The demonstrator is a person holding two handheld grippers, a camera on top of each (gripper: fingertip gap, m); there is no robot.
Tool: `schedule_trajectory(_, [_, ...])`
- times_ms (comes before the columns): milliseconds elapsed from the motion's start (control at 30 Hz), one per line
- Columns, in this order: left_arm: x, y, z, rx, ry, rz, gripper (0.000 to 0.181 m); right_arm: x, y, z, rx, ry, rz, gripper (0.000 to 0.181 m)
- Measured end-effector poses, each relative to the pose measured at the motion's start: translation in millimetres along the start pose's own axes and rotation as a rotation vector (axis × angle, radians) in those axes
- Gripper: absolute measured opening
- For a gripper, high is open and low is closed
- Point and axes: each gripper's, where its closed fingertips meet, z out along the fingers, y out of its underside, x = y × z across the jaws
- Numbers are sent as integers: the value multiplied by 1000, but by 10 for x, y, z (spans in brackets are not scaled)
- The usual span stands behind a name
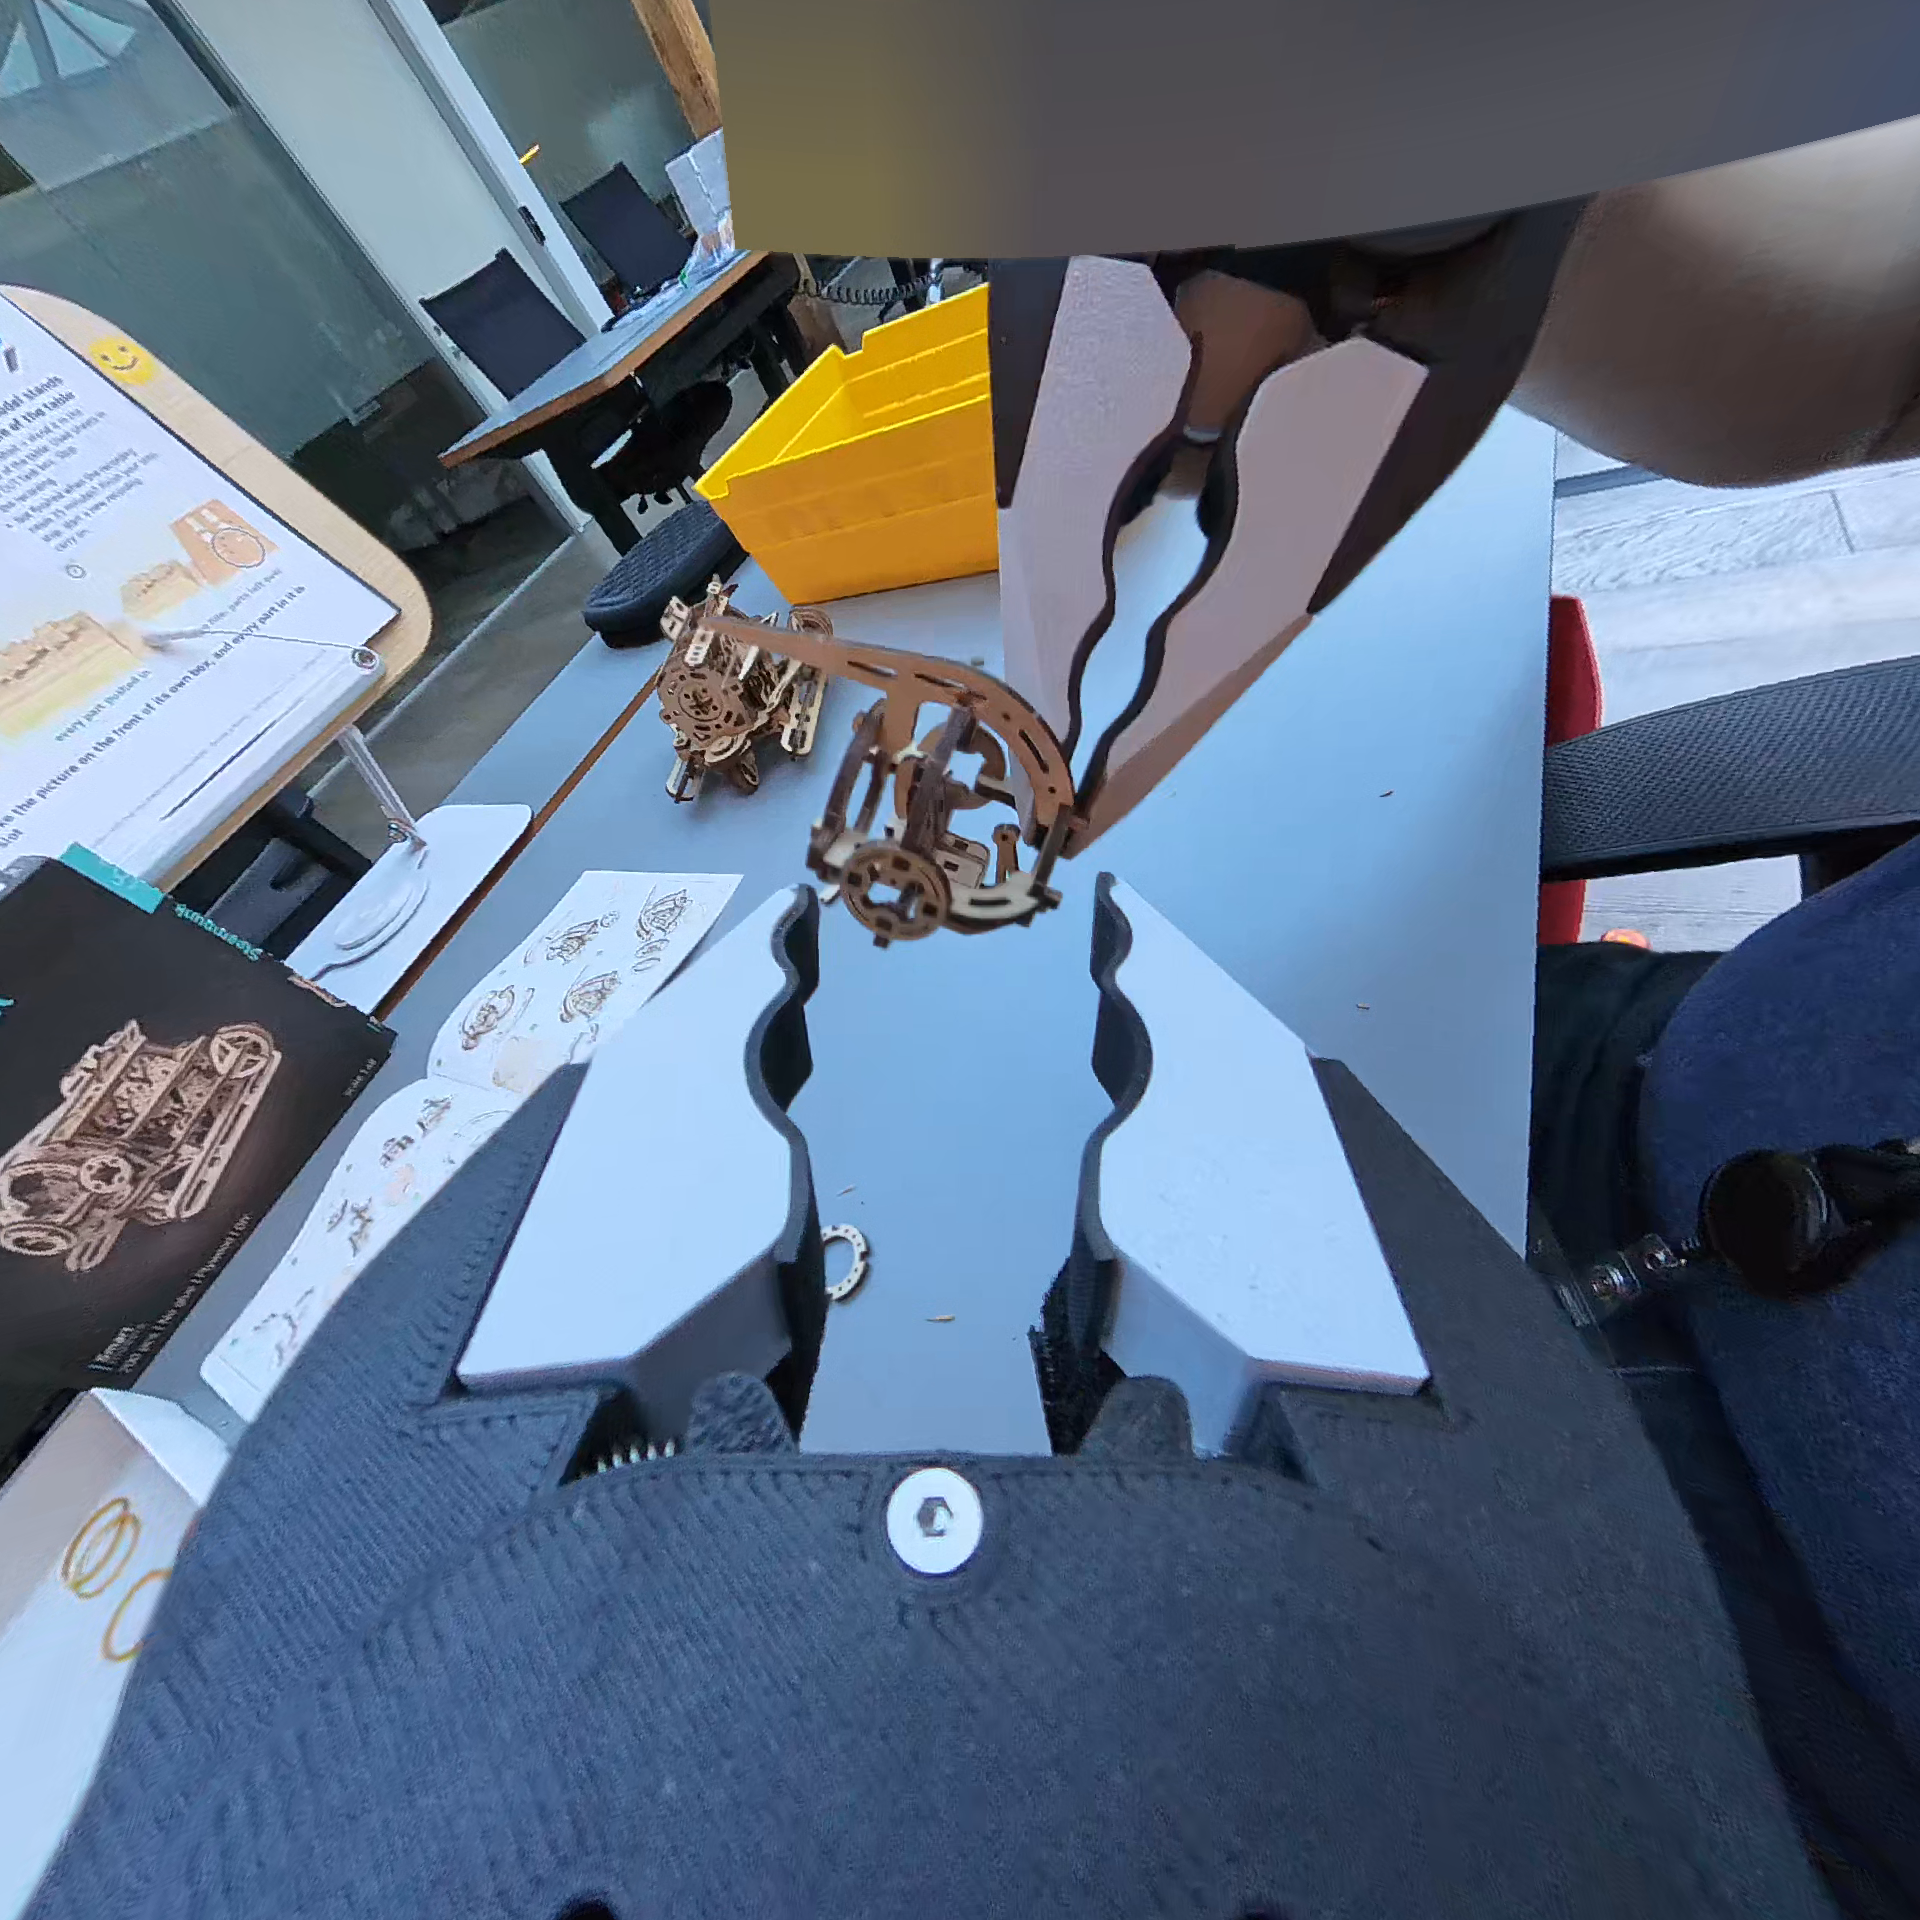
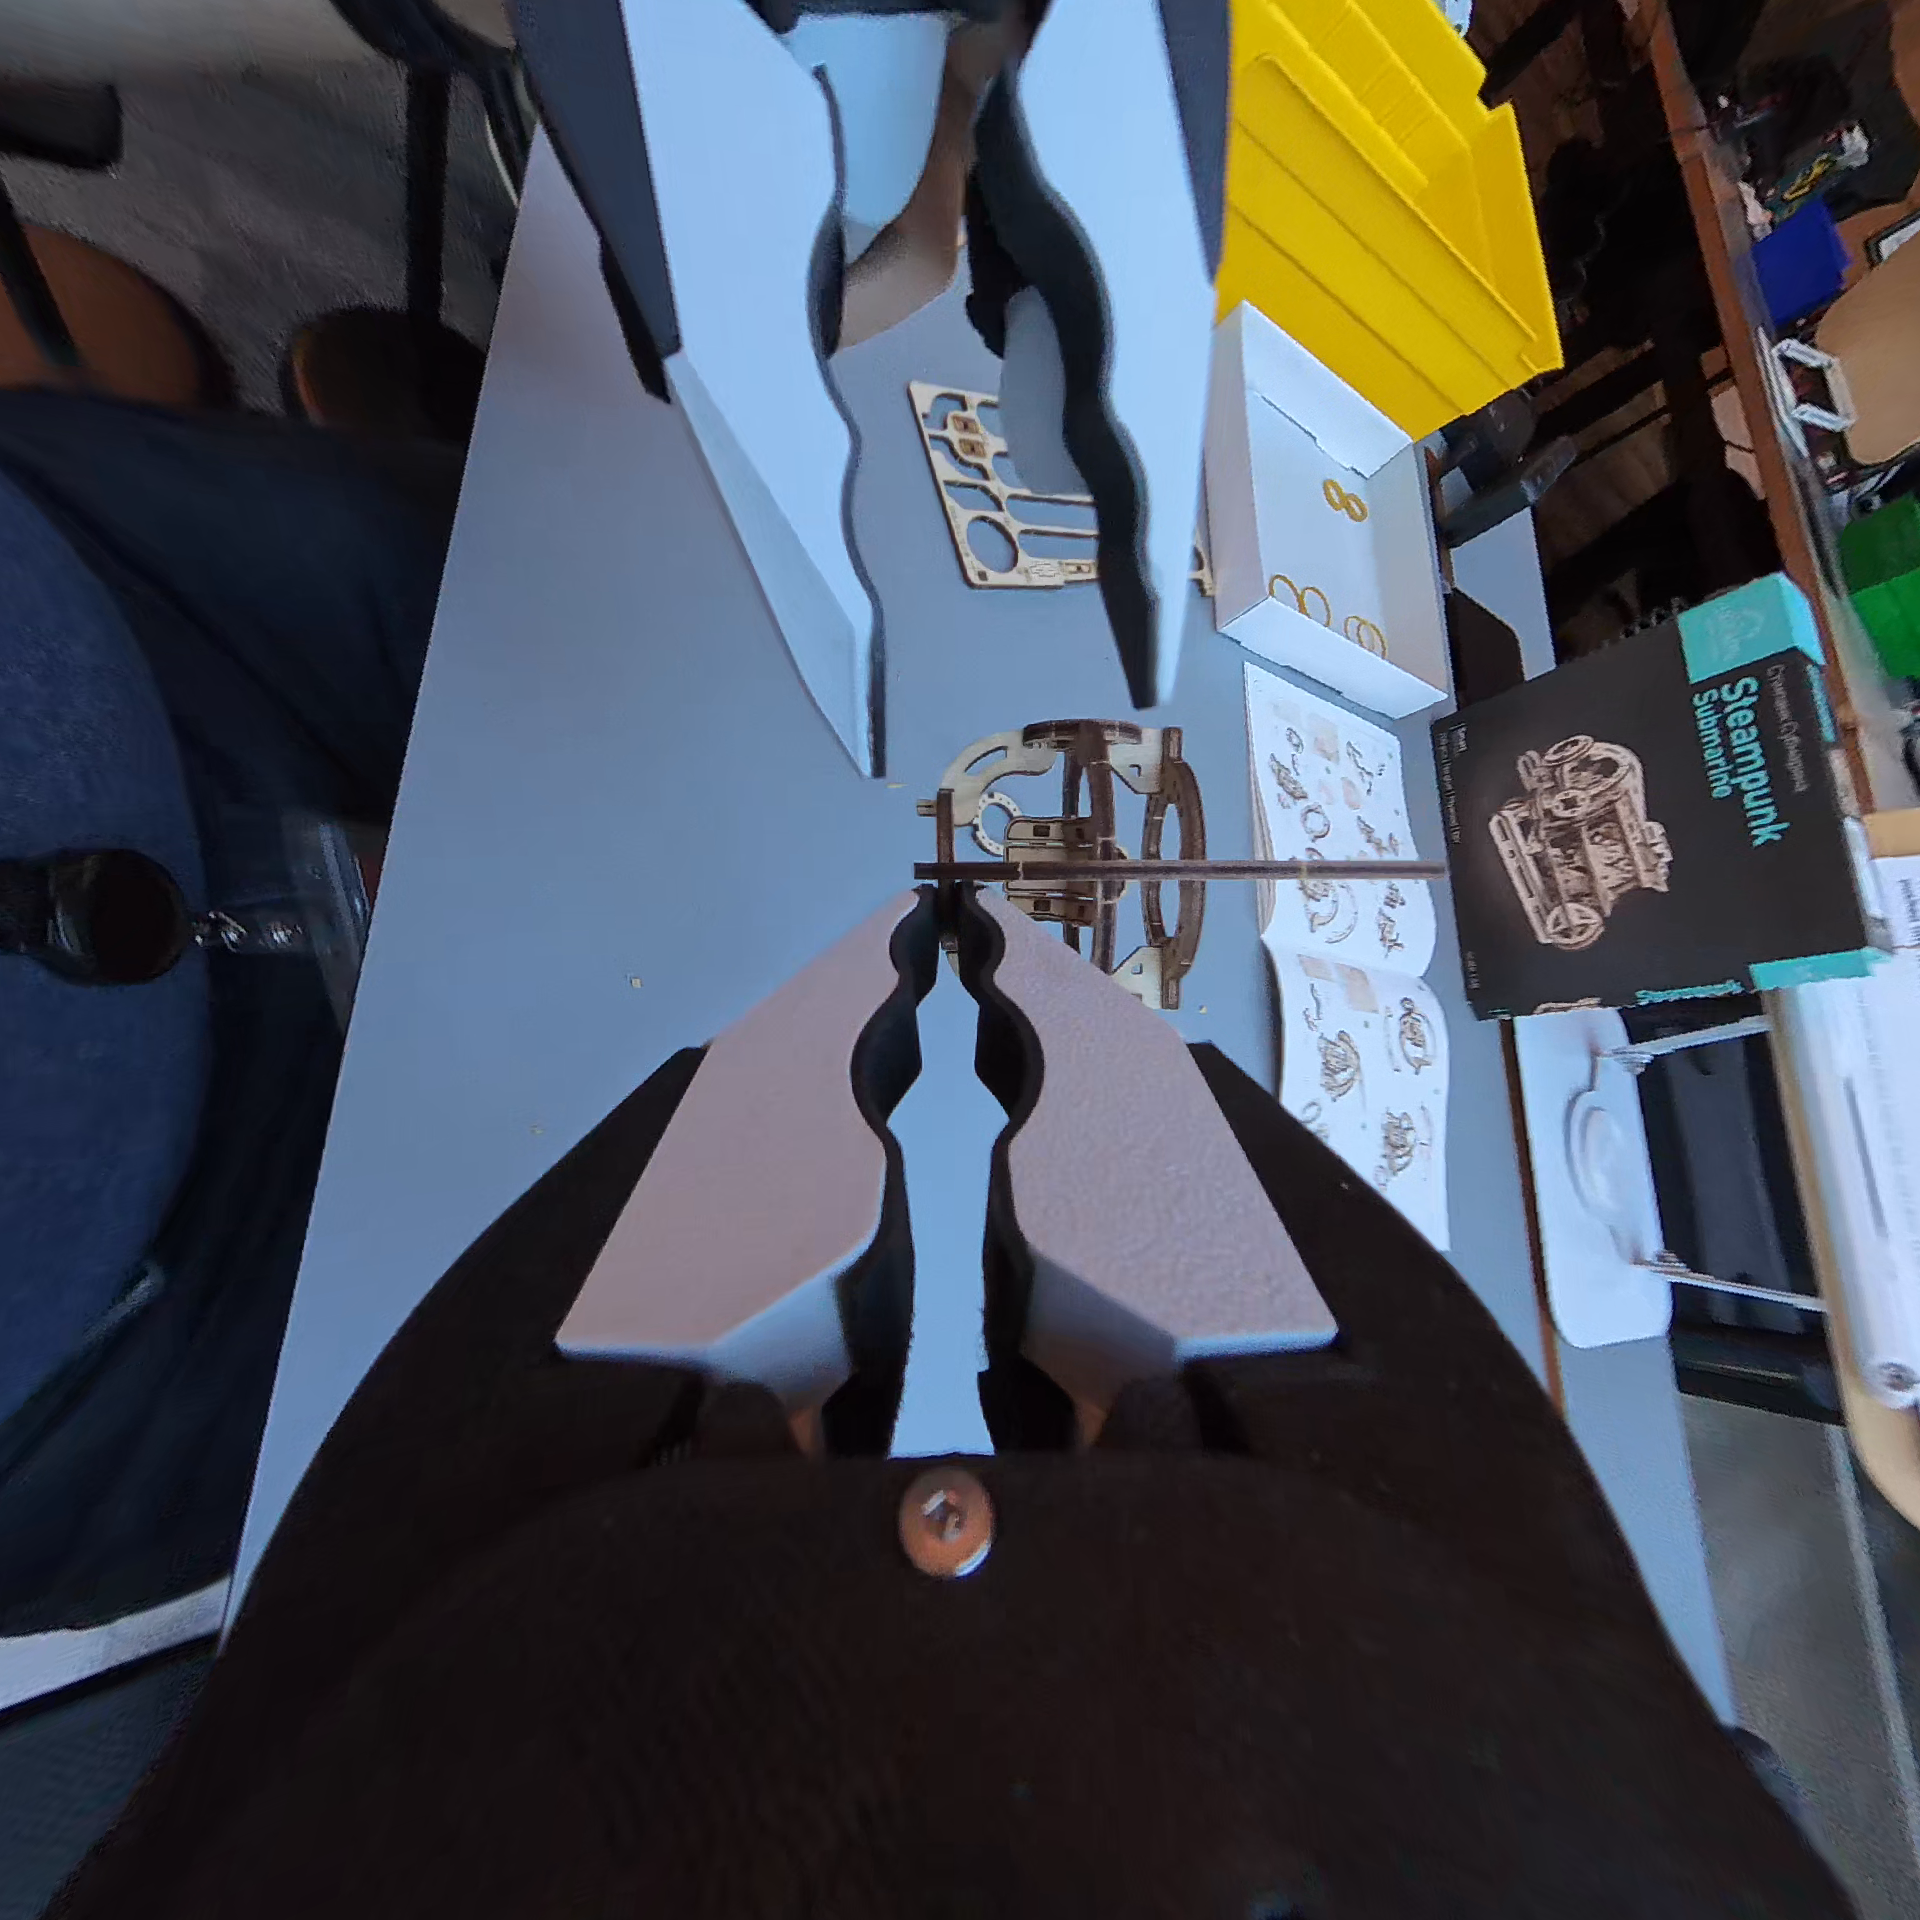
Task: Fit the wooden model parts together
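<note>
My right gripper is shut on the edge of a wooden sub-assembly, a curved slotted strip with gears and frames under it, and holds it above the grey table. In the left wrist view the right gripper comes down from above with this sub-assembly. My left gripper is open and empty, its fingertips just short of the sub-assembly on either side. It shows from above in the right wrist view. A second, larger wooden model stands on the table beyond. A small toothed ring lies between my left fingers.
Yellow bins stand at the back. An open instruction booklet, a black kit box, a white box with rubber bands and a punched wooden sheet lie along one side. A person's legs are at the table edge. The tips of both grippers are at nearly the same place.
</note>
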Motion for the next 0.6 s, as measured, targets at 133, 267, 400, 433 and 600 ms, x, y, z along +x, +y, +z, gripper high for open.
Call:
schedule_trajectory(133, [6,118,2,-1,-4,-22,46,26,13,-15,60,-32,86,0])
schedule_trajectory(267, [-27,178,-9,13,-66,-11,42,-3,-10,-23,121,-139,229,0])
schedule_trajectory(400, [44,196,-2,32,-70,-18,41,-7,-94,-73,232,-296,439,1])
schedule_trajectory(433, [70,200,-2,43,-52,-48,37,-4,-133,-102,273,-346,502,1])
schedule_trajectory(600, [121,-119,-124,314,115,-456,22,85,-234,-221,474,-487,717,1])
